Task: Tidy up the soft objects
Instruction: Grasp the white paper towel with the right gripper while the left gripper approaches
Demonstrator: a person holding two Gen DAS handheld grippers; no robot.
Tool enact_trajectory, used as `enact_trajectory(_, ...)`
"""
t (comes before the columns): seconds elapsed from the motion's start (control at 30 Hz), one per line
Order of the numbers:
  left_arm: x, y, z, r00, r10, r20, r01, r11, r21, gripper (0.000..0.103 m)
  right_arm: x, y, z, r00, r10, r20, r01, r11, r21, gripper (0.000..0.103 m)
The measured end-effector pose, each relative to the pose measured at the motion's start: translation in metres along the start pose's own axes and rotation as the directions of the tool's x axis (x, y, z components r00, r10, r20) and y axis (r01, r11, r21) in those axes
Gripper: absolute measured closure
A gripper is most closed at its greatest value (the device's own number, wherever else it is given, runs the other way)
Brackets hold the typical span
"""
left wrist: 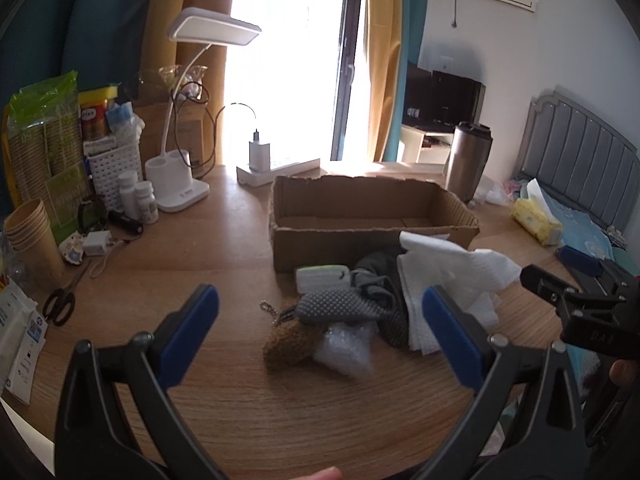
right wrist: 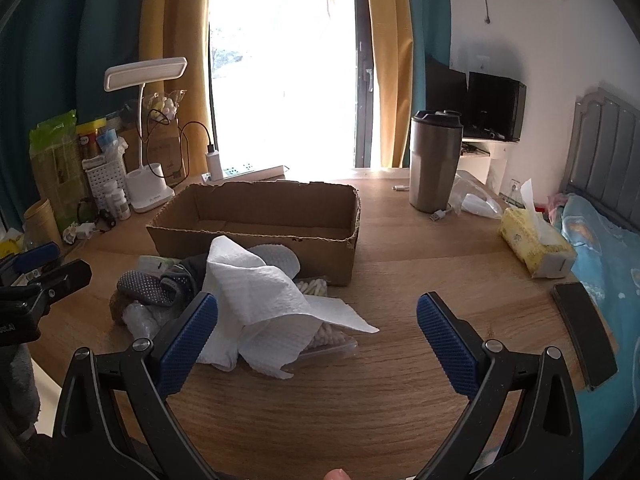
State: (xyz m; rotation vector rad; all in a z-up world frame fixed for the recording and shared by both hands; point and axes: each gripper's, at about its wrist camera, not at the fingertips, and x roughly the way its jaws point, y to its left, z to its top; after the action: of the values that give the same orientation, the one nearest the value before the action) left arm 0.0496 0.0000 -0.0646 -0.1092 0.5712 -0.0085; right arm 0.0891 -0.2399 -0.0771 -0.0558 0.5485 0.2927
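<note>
A pile of soft things lies on the wooden table in front of an open cardboard box (left wrist: 372, 236) (right wrist: 256, 240). It holds white paper towels (left wrist: 448, 280) (right wrist: 264, 292), grey dotted socks (left wrist: 340, 308) (right wrist: 148, 286), a brown knitted piece (left wrist: 288, 344), bubble wrap (left wrist: 348, 348) and a bag of cotton swabs (right wrist: 328, 336). My left gripper (left wrist: 320, 336) is open just short of the pile. My right gripper (right wrist: 316, 332) is open, its left finger beside the towels. The box looks empty.
A white desk lamp (left wrist: 180, 184), bottles, paper cups (left wrist: 32, 236), scissors (left wrist: 60, 304) and a power strip (left wrist: 276, 168) crowd the left and back. A steel tumbler (right wrist: 434, 160) and yellow tissue pack (right wrist: 536, 244) stand right. A black phone (right wrist: 584, 332) lies at the table's right edge.
</note>
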Motion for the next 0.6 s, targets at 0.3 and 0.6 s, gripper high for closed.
enact_trajectory(0.3,0.021,-0.005,-0.002,0.999,-0.016,-0.051,0.017,1.0,0.016,0.0,0.031,0.006,0.001,0.996,0.065,-0.062,-0.066,0.998,-0.008,0.006)
enact_trajectory(0.6,0.037,-0.017,0.005,0.997,-0.013,-0.075,0.017,0.998,0.055,0.0,0.062,0.003,0.009,0.986,0.129,-0.107,-0.128,0.992,0.009,0.022)
